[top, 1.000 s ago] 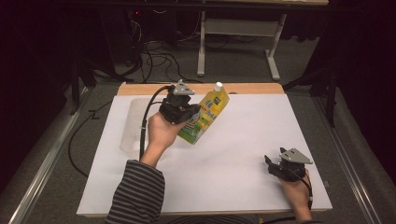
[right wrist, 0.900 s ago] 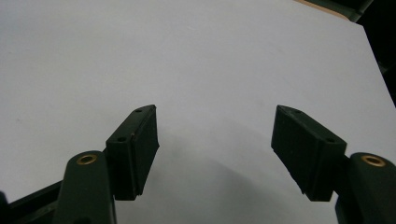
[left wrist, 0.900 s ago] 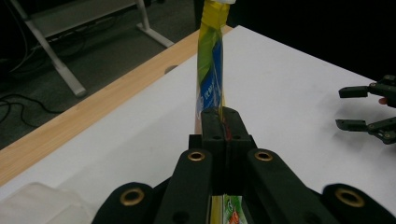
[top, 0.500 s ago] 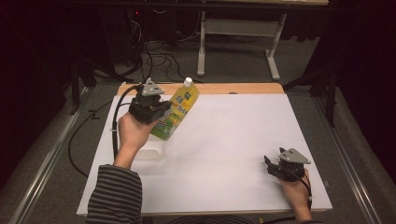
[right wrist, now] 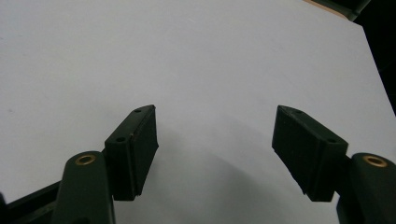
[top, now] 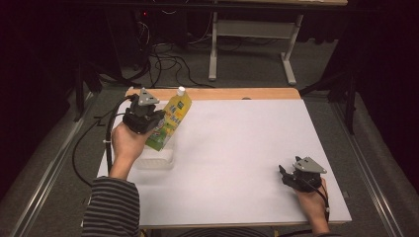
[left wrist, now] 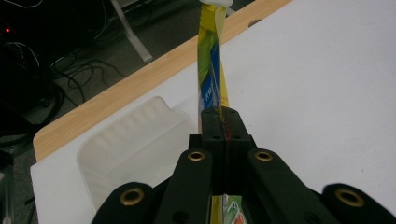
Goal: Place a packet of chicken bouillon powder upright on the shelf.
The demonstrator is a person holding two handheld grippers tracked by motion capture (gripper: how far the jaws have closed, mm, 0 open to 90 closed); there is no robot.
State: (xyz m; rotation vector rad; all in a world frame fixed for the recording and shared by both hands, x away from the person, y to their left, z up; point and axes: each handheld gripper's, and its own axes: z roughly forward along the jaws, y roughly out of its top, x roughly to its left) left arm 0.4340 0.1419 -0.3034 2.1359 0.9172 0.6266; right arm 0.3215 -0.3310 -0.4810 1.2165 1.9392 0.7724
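Left gripper (left wrist: pixel 219 114): we see it clamped on the yellow pouch (top: pixel 170 123), held tilted above the clear tray (top: pixel 155 158).
Right gripper (right wrist: pixel 215 140): jaws spread, near right.

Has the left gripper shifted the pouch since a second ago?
Yes. The left gripper carried the pouch leftward along the wooden table edge, and it now hangs above the clear tray.

Pouch (top: pixel 170 123) glossy plastic film; tray (left wrist: pixel 135 144) translucent plastic, ribbed; table (top: pixel 247 163) matt white, wood edge; jaws matt blk.
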